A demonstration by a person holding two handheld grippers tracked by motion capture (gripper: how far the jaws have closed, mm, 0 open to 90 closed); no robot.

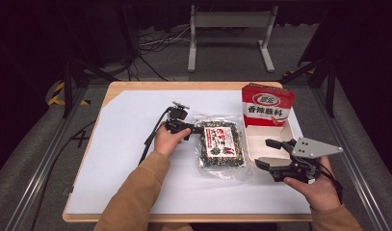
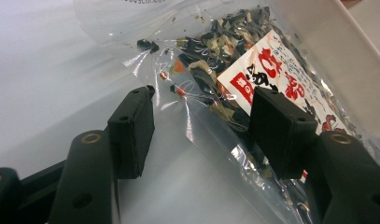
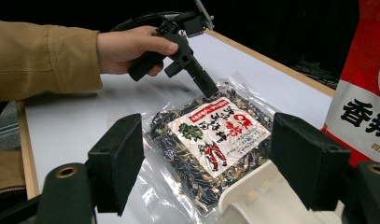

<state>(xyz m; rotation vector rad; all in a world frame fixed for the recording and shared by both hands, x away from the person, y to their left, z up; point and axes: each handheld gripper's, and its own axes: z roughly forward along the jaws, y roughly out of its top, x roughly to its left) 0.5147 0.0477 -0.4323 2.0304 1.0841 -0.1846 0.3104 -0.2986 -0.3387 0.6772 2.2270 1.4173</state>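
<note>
Clear plastic bag [image 1: 222, 147] of dark dried mix, white label with red script, unreadable, sits centre frame on white sheet [image 1: 131, 144]. Red box [image 1: 267, 105] upper right reads 香辣蘸料. My left gripper [image 1: 199, 130] jaws apart, straddling the bag's corner, not pinching. My right gripper [image 1: 269, 153] jaws wide at white tray [image 1: 266, 139], holding nothing.

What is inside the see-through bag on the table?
The clear bag holds dark dried bits mixed with pale, green and orange pieces, seen through the plastic. A white and red label covers the middle, so what lies under it is hidden. The left gripper reaches its edge.
</note>
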